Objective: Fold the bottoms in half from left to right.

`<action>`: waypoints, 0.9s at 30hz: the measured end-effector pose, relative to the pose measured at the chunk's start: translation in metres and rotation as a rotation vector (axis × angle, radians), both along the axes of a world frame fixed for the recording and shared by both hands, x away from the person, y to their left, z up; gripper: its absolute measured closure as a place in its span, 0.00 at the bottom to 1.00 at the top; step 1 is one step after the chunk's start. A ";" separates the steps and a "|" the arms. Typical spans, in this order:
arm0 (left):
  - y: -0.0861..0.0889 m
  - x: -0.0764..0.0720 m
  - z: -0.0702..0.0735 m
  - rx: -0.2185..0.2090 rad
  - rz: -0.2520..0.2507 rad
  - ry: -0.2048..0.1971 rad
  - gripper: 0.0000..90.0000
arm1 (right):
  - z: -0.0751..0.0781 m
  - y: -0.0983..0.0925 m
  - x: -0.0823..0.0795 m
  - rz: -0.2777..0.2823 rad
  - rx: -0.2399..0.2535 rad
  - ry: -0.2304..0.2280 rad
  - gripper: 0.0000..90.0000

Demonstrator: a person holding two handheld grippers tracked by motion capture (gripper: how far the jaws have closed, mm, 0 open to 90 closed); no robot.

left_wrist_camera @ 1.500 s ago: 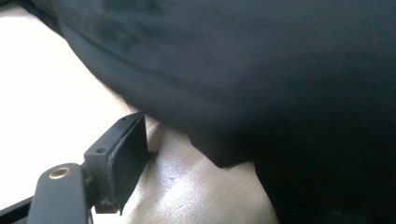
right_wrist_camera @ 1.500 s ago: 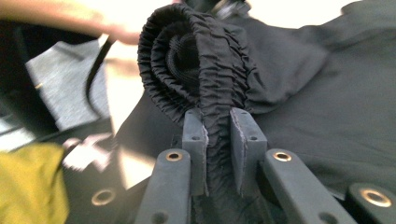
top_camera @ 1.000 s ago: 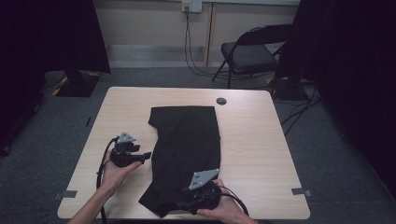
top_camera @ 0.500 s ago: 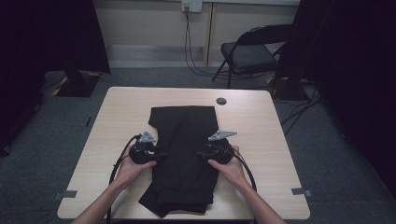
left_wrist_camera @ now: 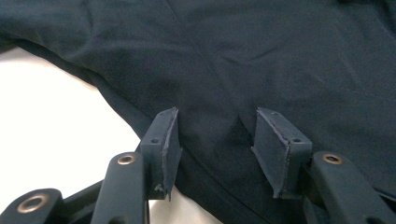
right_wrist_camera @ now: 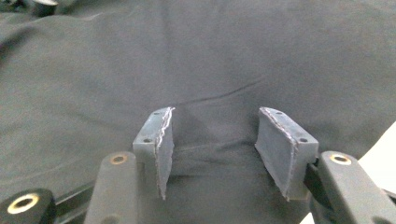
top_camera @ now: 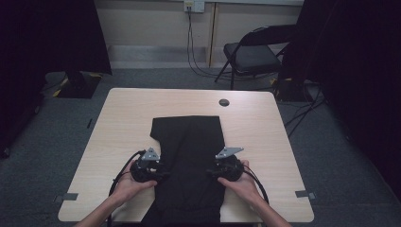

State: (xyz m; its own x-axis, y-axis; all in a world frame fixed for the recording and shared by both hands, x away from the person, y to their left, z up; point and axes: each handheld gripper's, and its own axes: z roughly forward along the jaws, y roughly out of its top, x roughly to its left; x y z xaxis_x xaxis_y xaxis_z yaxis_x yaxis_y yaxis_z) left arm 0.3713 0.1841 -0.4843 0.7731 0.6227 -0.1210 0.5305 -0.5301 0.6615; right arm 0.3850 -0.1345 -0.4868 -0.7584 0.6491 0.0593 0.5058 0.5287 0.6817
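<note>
- Mid-table, near edge: black cloth [top_camera: 189, 161], long axis running away from person.
- Flanking it: left gripper [top_camera: 158, 174] at left edge, right gripper [top_camera: 211, 172] at right edge, equally near.
- Both jaw pairs apart, pressing down on fabric, clamping nothing; left just narrowed.

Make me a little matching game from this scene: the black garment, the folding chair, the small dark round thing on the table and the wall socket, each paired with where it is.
Things:
1. black garment
2. folding chair
3. small dark round thing
4. wall socket

Places:
A. on the floor beyond the table's far right corner
B. high on the back wall, with cables hanging from it
C. spread on the table between the two hand-held grippers
D. on the tabletop near the far edge

Pairs: 1-C, 2-A, 3-D, 4-B
</note>
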 end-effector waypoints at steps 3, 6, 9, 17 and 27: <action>0.006 -0.003 0.005 -0.025 0.003 0.043 0.51 | 0.002 -0.005 -0.018 0.027 -0.003 0.019 0.51; 0.015 0.011 0.019 -0.089 0.064 -0.013 0.47 | 0.006 -0.013 -0.020 0.043 0.044 0.024 0.46; 0.025 0.035 0.030 -0.117 0.135 -0.050 0.43 | 0.021 -0.018 -0.002 -0.015 0.096 -0.021 0.41; 0.036 0.106 0.030 -0.148 0.269 -0.048 0.36 | 0.042 -0.023 0.081 -0.123 0.142 -0.118 0.27; 0.026 0.145 0.005 -0.067 0.320 -0.049 0.30 | -0.002 -0.015 0.144 -0.247 0.048 -0.024 0.26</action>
